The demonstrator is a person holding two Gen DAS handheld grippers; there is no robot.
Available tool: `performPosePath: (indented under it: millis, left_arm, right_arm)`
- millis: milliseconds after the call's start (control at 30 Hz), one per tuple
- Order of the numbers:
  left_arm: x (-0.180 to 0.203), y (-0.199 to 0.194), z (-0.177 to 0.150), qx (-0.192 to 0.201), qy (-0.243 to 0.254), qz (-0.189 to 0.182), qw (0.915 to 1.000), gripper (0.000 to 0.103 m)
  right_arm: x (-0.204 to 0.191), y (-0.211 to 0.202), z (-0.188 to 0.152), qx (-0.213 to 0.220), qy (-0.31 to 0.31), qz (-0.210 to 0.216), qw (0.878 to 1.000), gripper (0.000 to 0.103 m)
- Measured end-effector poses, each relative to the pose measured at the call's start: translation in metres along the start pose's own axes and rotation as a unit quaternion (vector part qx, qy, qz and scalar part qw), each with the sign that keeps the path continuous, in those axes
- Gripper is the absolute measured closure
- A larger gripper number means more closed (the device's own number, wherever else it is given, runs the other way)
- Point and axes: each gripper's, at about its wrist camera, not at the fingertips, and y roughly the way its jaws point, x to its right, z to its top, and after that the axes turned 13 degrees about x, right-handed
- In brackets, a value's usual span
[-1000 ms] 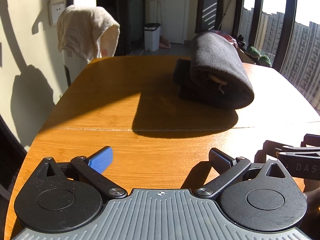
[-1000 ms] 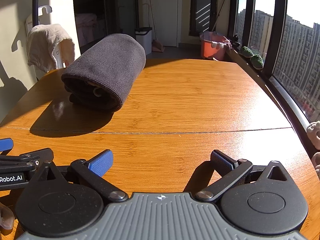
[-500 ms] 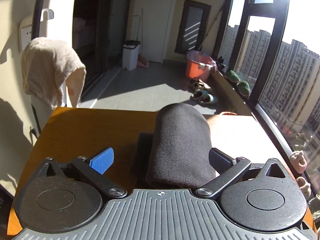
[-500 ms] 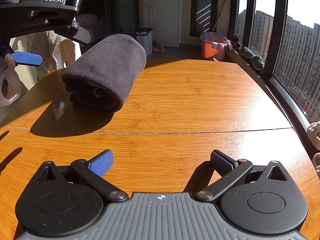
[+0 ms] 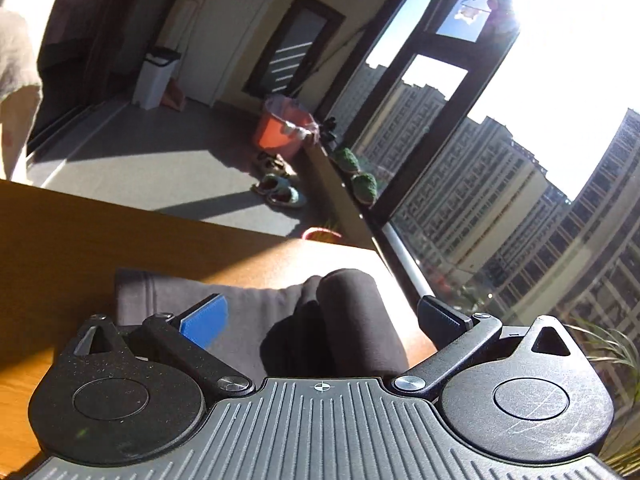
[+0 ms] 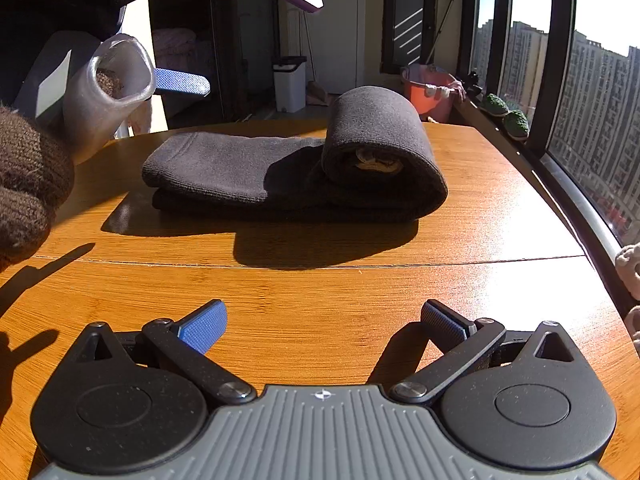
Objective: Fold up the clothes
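A dark grey knit garment (image 6: 224,168) lies on the wooden table (image 6: 320,288), flat on the left and rolled up at its right end (image 6: 376,136). My right gripper (image 6: 324,324) is open low over bare table, well short of the garment. My left gripper (image 6: 240,40) hangs above the garment's left part, held by a brown-gloved hand (image 6: 24,184). In the left wrist view the left gripper (image 5: 322,320) is open and tilted, with the garment (image 5: 352,312) right below its fingers; whether they touch it is hidden.
The table's far edge (image 5: 160,216) drops to a sunlit floor with shoes, an orange bucket (image 6: 428,84) and a white bin (image 6: 290,84). A window ledge with plants (image 6: 504,114) runs along the right. A pale cloth (image 5: 16,80) hangs at left.
The garment now sits farther right, with a flat part spread out left of the roll. My left gripper has risen, gone over the garment and tilted. The right gripper has not moved.
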Motion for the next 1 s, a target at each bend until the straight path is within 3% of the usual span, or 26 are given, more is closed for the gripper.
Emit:
performPosePath:
  millis: [133, 167, 400, 567, 667, 767, 833, 900, 1000]
  left_arm:
    - [-0.043, 0.028, -0.012, -0.056, -0.067, 0.044, 0.9952, 0.000]
    - [-0.049, 0.027, -0.015, -0.051, -0.068, 0.036, 0.9957, 0.000]
    - [-0.039, 0.030, -0.022, -0.062, -0.016, 0.044, 0.9970, 0.000]
    - [-0.023, 0.018, -0.032, -0.070, 0.070, 0.066, 0.9929, 0.000]
    - [-0.033, -0.004, -0.032, -0.073, 0.083, 0.089, 0.9899, 0.000]
    - [-0.061, -0.054, -0.029, -0.059, 0.066, 0.132, 0.9873, 0.000]
    - [-0.079, -0.095, -0.031, -0.052, 0.068, 0.146, 0.9856, 0.000]
    - [-0.090, -0.122, -0.034, -0.046, 0.076, 0.150, 0.9847, 0.000]
    - [-0.100, -0.148, -0.038, -0.039, 0.083, 0.143, 0.9855, 0.000]
  right_arm:
    - [0.000, -0.001, 0.000, 0.000, 0.000, 0.000, 1.000, 0.000]
    - [0.000, -0.001, 0.000, 0.000, 0.000, 0.001, 1.000, 0.000]
    - [0.001, -0.002, 0.001, 0.000, 0.000, 0.001, 1.000, 0.000]
    - [0.000, -0.003, 0.001, 0.000, -0.001, 0.003, 1.000, 0.000]
    - [0.000, -0.003, 0.001, -0.001, -0.002, 0.006, 1.000, 0.000]
    - [0.000, -0.009, -0.002, -0.004, -0.010, 0.015, 1.000, 0.000]
    - [0.003, -0.021, -0.005, -0.007, -0.017, 0.042, 0.999, 0.000]
    - [0.014, -0.037, -0.006, 0.010, 0.011, 0.117, 0.993, 0.000]
    - [0.028, -0.053, 0.009, 0.083, 0.088, 0.229, 0.966, 0.000]
